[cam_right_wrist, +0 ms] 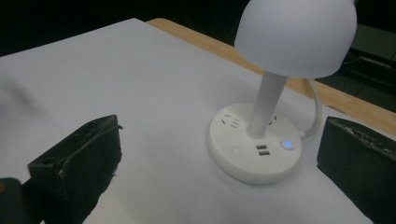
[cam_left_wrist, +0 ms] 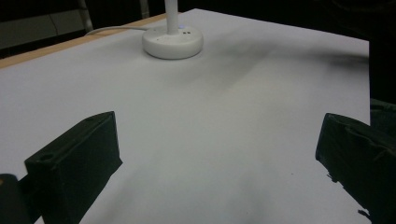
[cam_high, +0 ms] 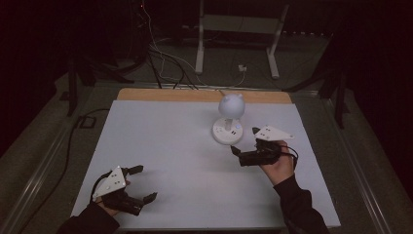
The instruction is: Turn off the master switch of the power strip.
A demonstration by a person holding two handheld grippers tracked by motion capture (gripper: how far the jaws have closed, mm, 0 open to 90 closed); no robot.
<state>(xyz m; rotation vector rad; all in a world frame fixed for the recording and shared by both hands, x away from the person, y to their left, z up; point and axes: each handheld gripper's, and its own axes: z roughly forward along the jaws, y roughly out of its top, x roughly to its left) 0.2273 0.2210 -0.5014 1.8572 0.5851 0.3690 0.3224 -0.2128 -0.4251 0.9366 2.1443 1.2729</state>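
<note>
Left gripper [cam_high: 144, 183]: fingers [cam_left_wrist: 74, 163] spread wide, released, grasping nothing, over bare desk [cam_high: 160, 141] near its front edge.
Right gripper [cam_high: 246, 145]: fingers [cam_right_wrist: 77, 158] wide apart, released, just beside the lamp base, not touching.
Lamp [cam_high: 229, 119]: upright near desk's far edge, blue light [cam_right_wrist: 287, 143] on base.

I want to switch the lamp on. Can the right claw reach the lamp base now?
Probably yes: the right claw is open beside the lamp base, with only bare white table between them.
</note>
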